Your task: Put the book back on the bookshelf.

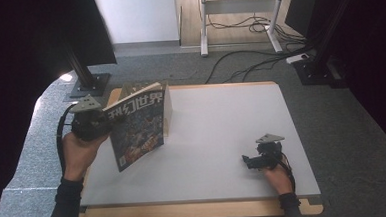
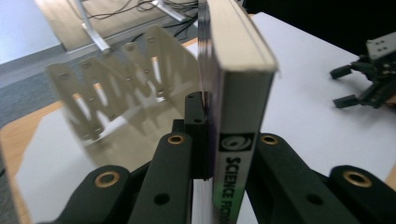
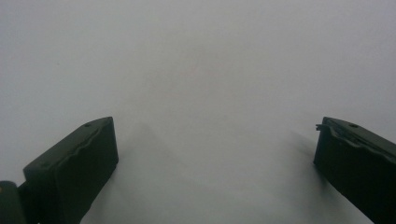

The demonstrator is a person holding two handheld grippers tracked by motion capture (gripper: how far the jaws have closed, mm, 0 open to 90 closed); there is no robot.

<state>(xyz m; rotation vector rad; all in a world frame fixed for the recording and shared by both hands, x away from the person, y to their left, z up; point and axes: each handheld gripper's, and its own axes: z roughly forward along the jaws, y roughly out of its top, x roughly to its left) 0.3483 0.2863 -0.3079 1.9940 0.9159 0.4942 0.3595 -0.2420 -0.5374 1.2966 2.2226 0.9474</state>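
A magazine [image 1: 137,126] with a colourful cover and large Chinese characters hangs tilted above the table's left side. My left gripper [image 1: 101,124] is shut on its spine edge. In the left gripper view the magazine [image 2: 238,93] stands edge-on between the black jaws, its spine reading "SCIENCE FICTION". Behind it stands a pale wooden rack [image 2: 126,88] with upright dividers, seen in the high view as the rack [image 1: 130,90] at the table's back left. My right gripper [image 1: 251,161] rests open near the table's front right, its jaws wide apart over bare white table [image 3: 201,84].
The white tabletop [image 1: 222,127] has a wooden rim. My right gripper [image 2: 369,84] shows far off in the left gripper view. Black stands, a monitor and cables sit on the grey floor beyond the table.
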